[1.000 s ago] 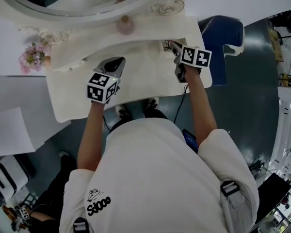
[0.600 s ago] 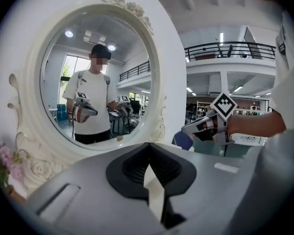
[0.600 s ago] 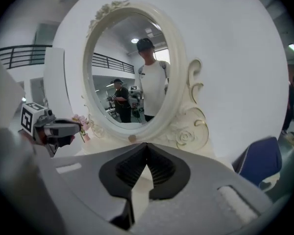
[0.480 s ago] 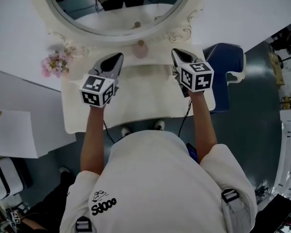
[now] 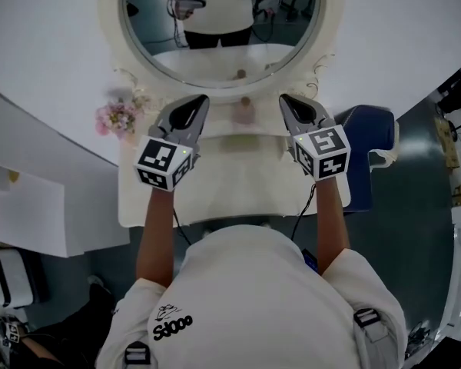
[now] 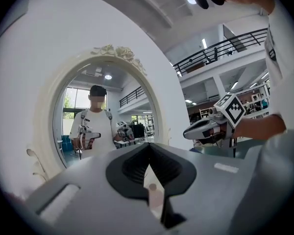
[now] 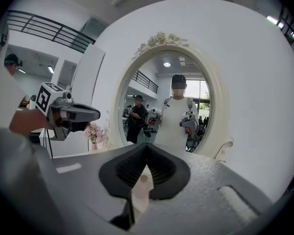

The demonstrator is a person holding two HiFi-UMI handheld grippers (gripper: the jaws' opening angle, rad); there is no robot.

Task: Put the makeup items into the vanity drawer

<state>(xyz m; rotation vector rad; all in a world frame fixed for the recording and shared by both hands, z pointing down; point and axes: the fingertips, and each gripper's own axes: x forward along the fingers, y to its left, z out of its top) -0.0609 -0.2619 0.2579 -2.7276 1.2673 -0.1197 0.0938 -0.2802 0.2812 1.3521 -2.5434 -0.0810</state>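
I stand at a cream vanity with an oval mirror. A small pink bottle stands at the back of its top, under the mirror. It also shows low between the jaws in the left gripper view and the right gripper view. My left gripper and right gripper are held up side by side above the top, pointing level at the mirror. Both are shut, left and right, with nothing in them. The drawer is hidden under the top and behind my body.
A pink flower bunch sits at the vanity's left corner. A blue chair stands to the right, and a white cabinet to the left. The mirror shows me and both grippers.
Both grippers have risen from near the vanity's front edge to mirror height and moved toward the mirror. The right one has rolled upright. The head view now takes in the whole mirror.
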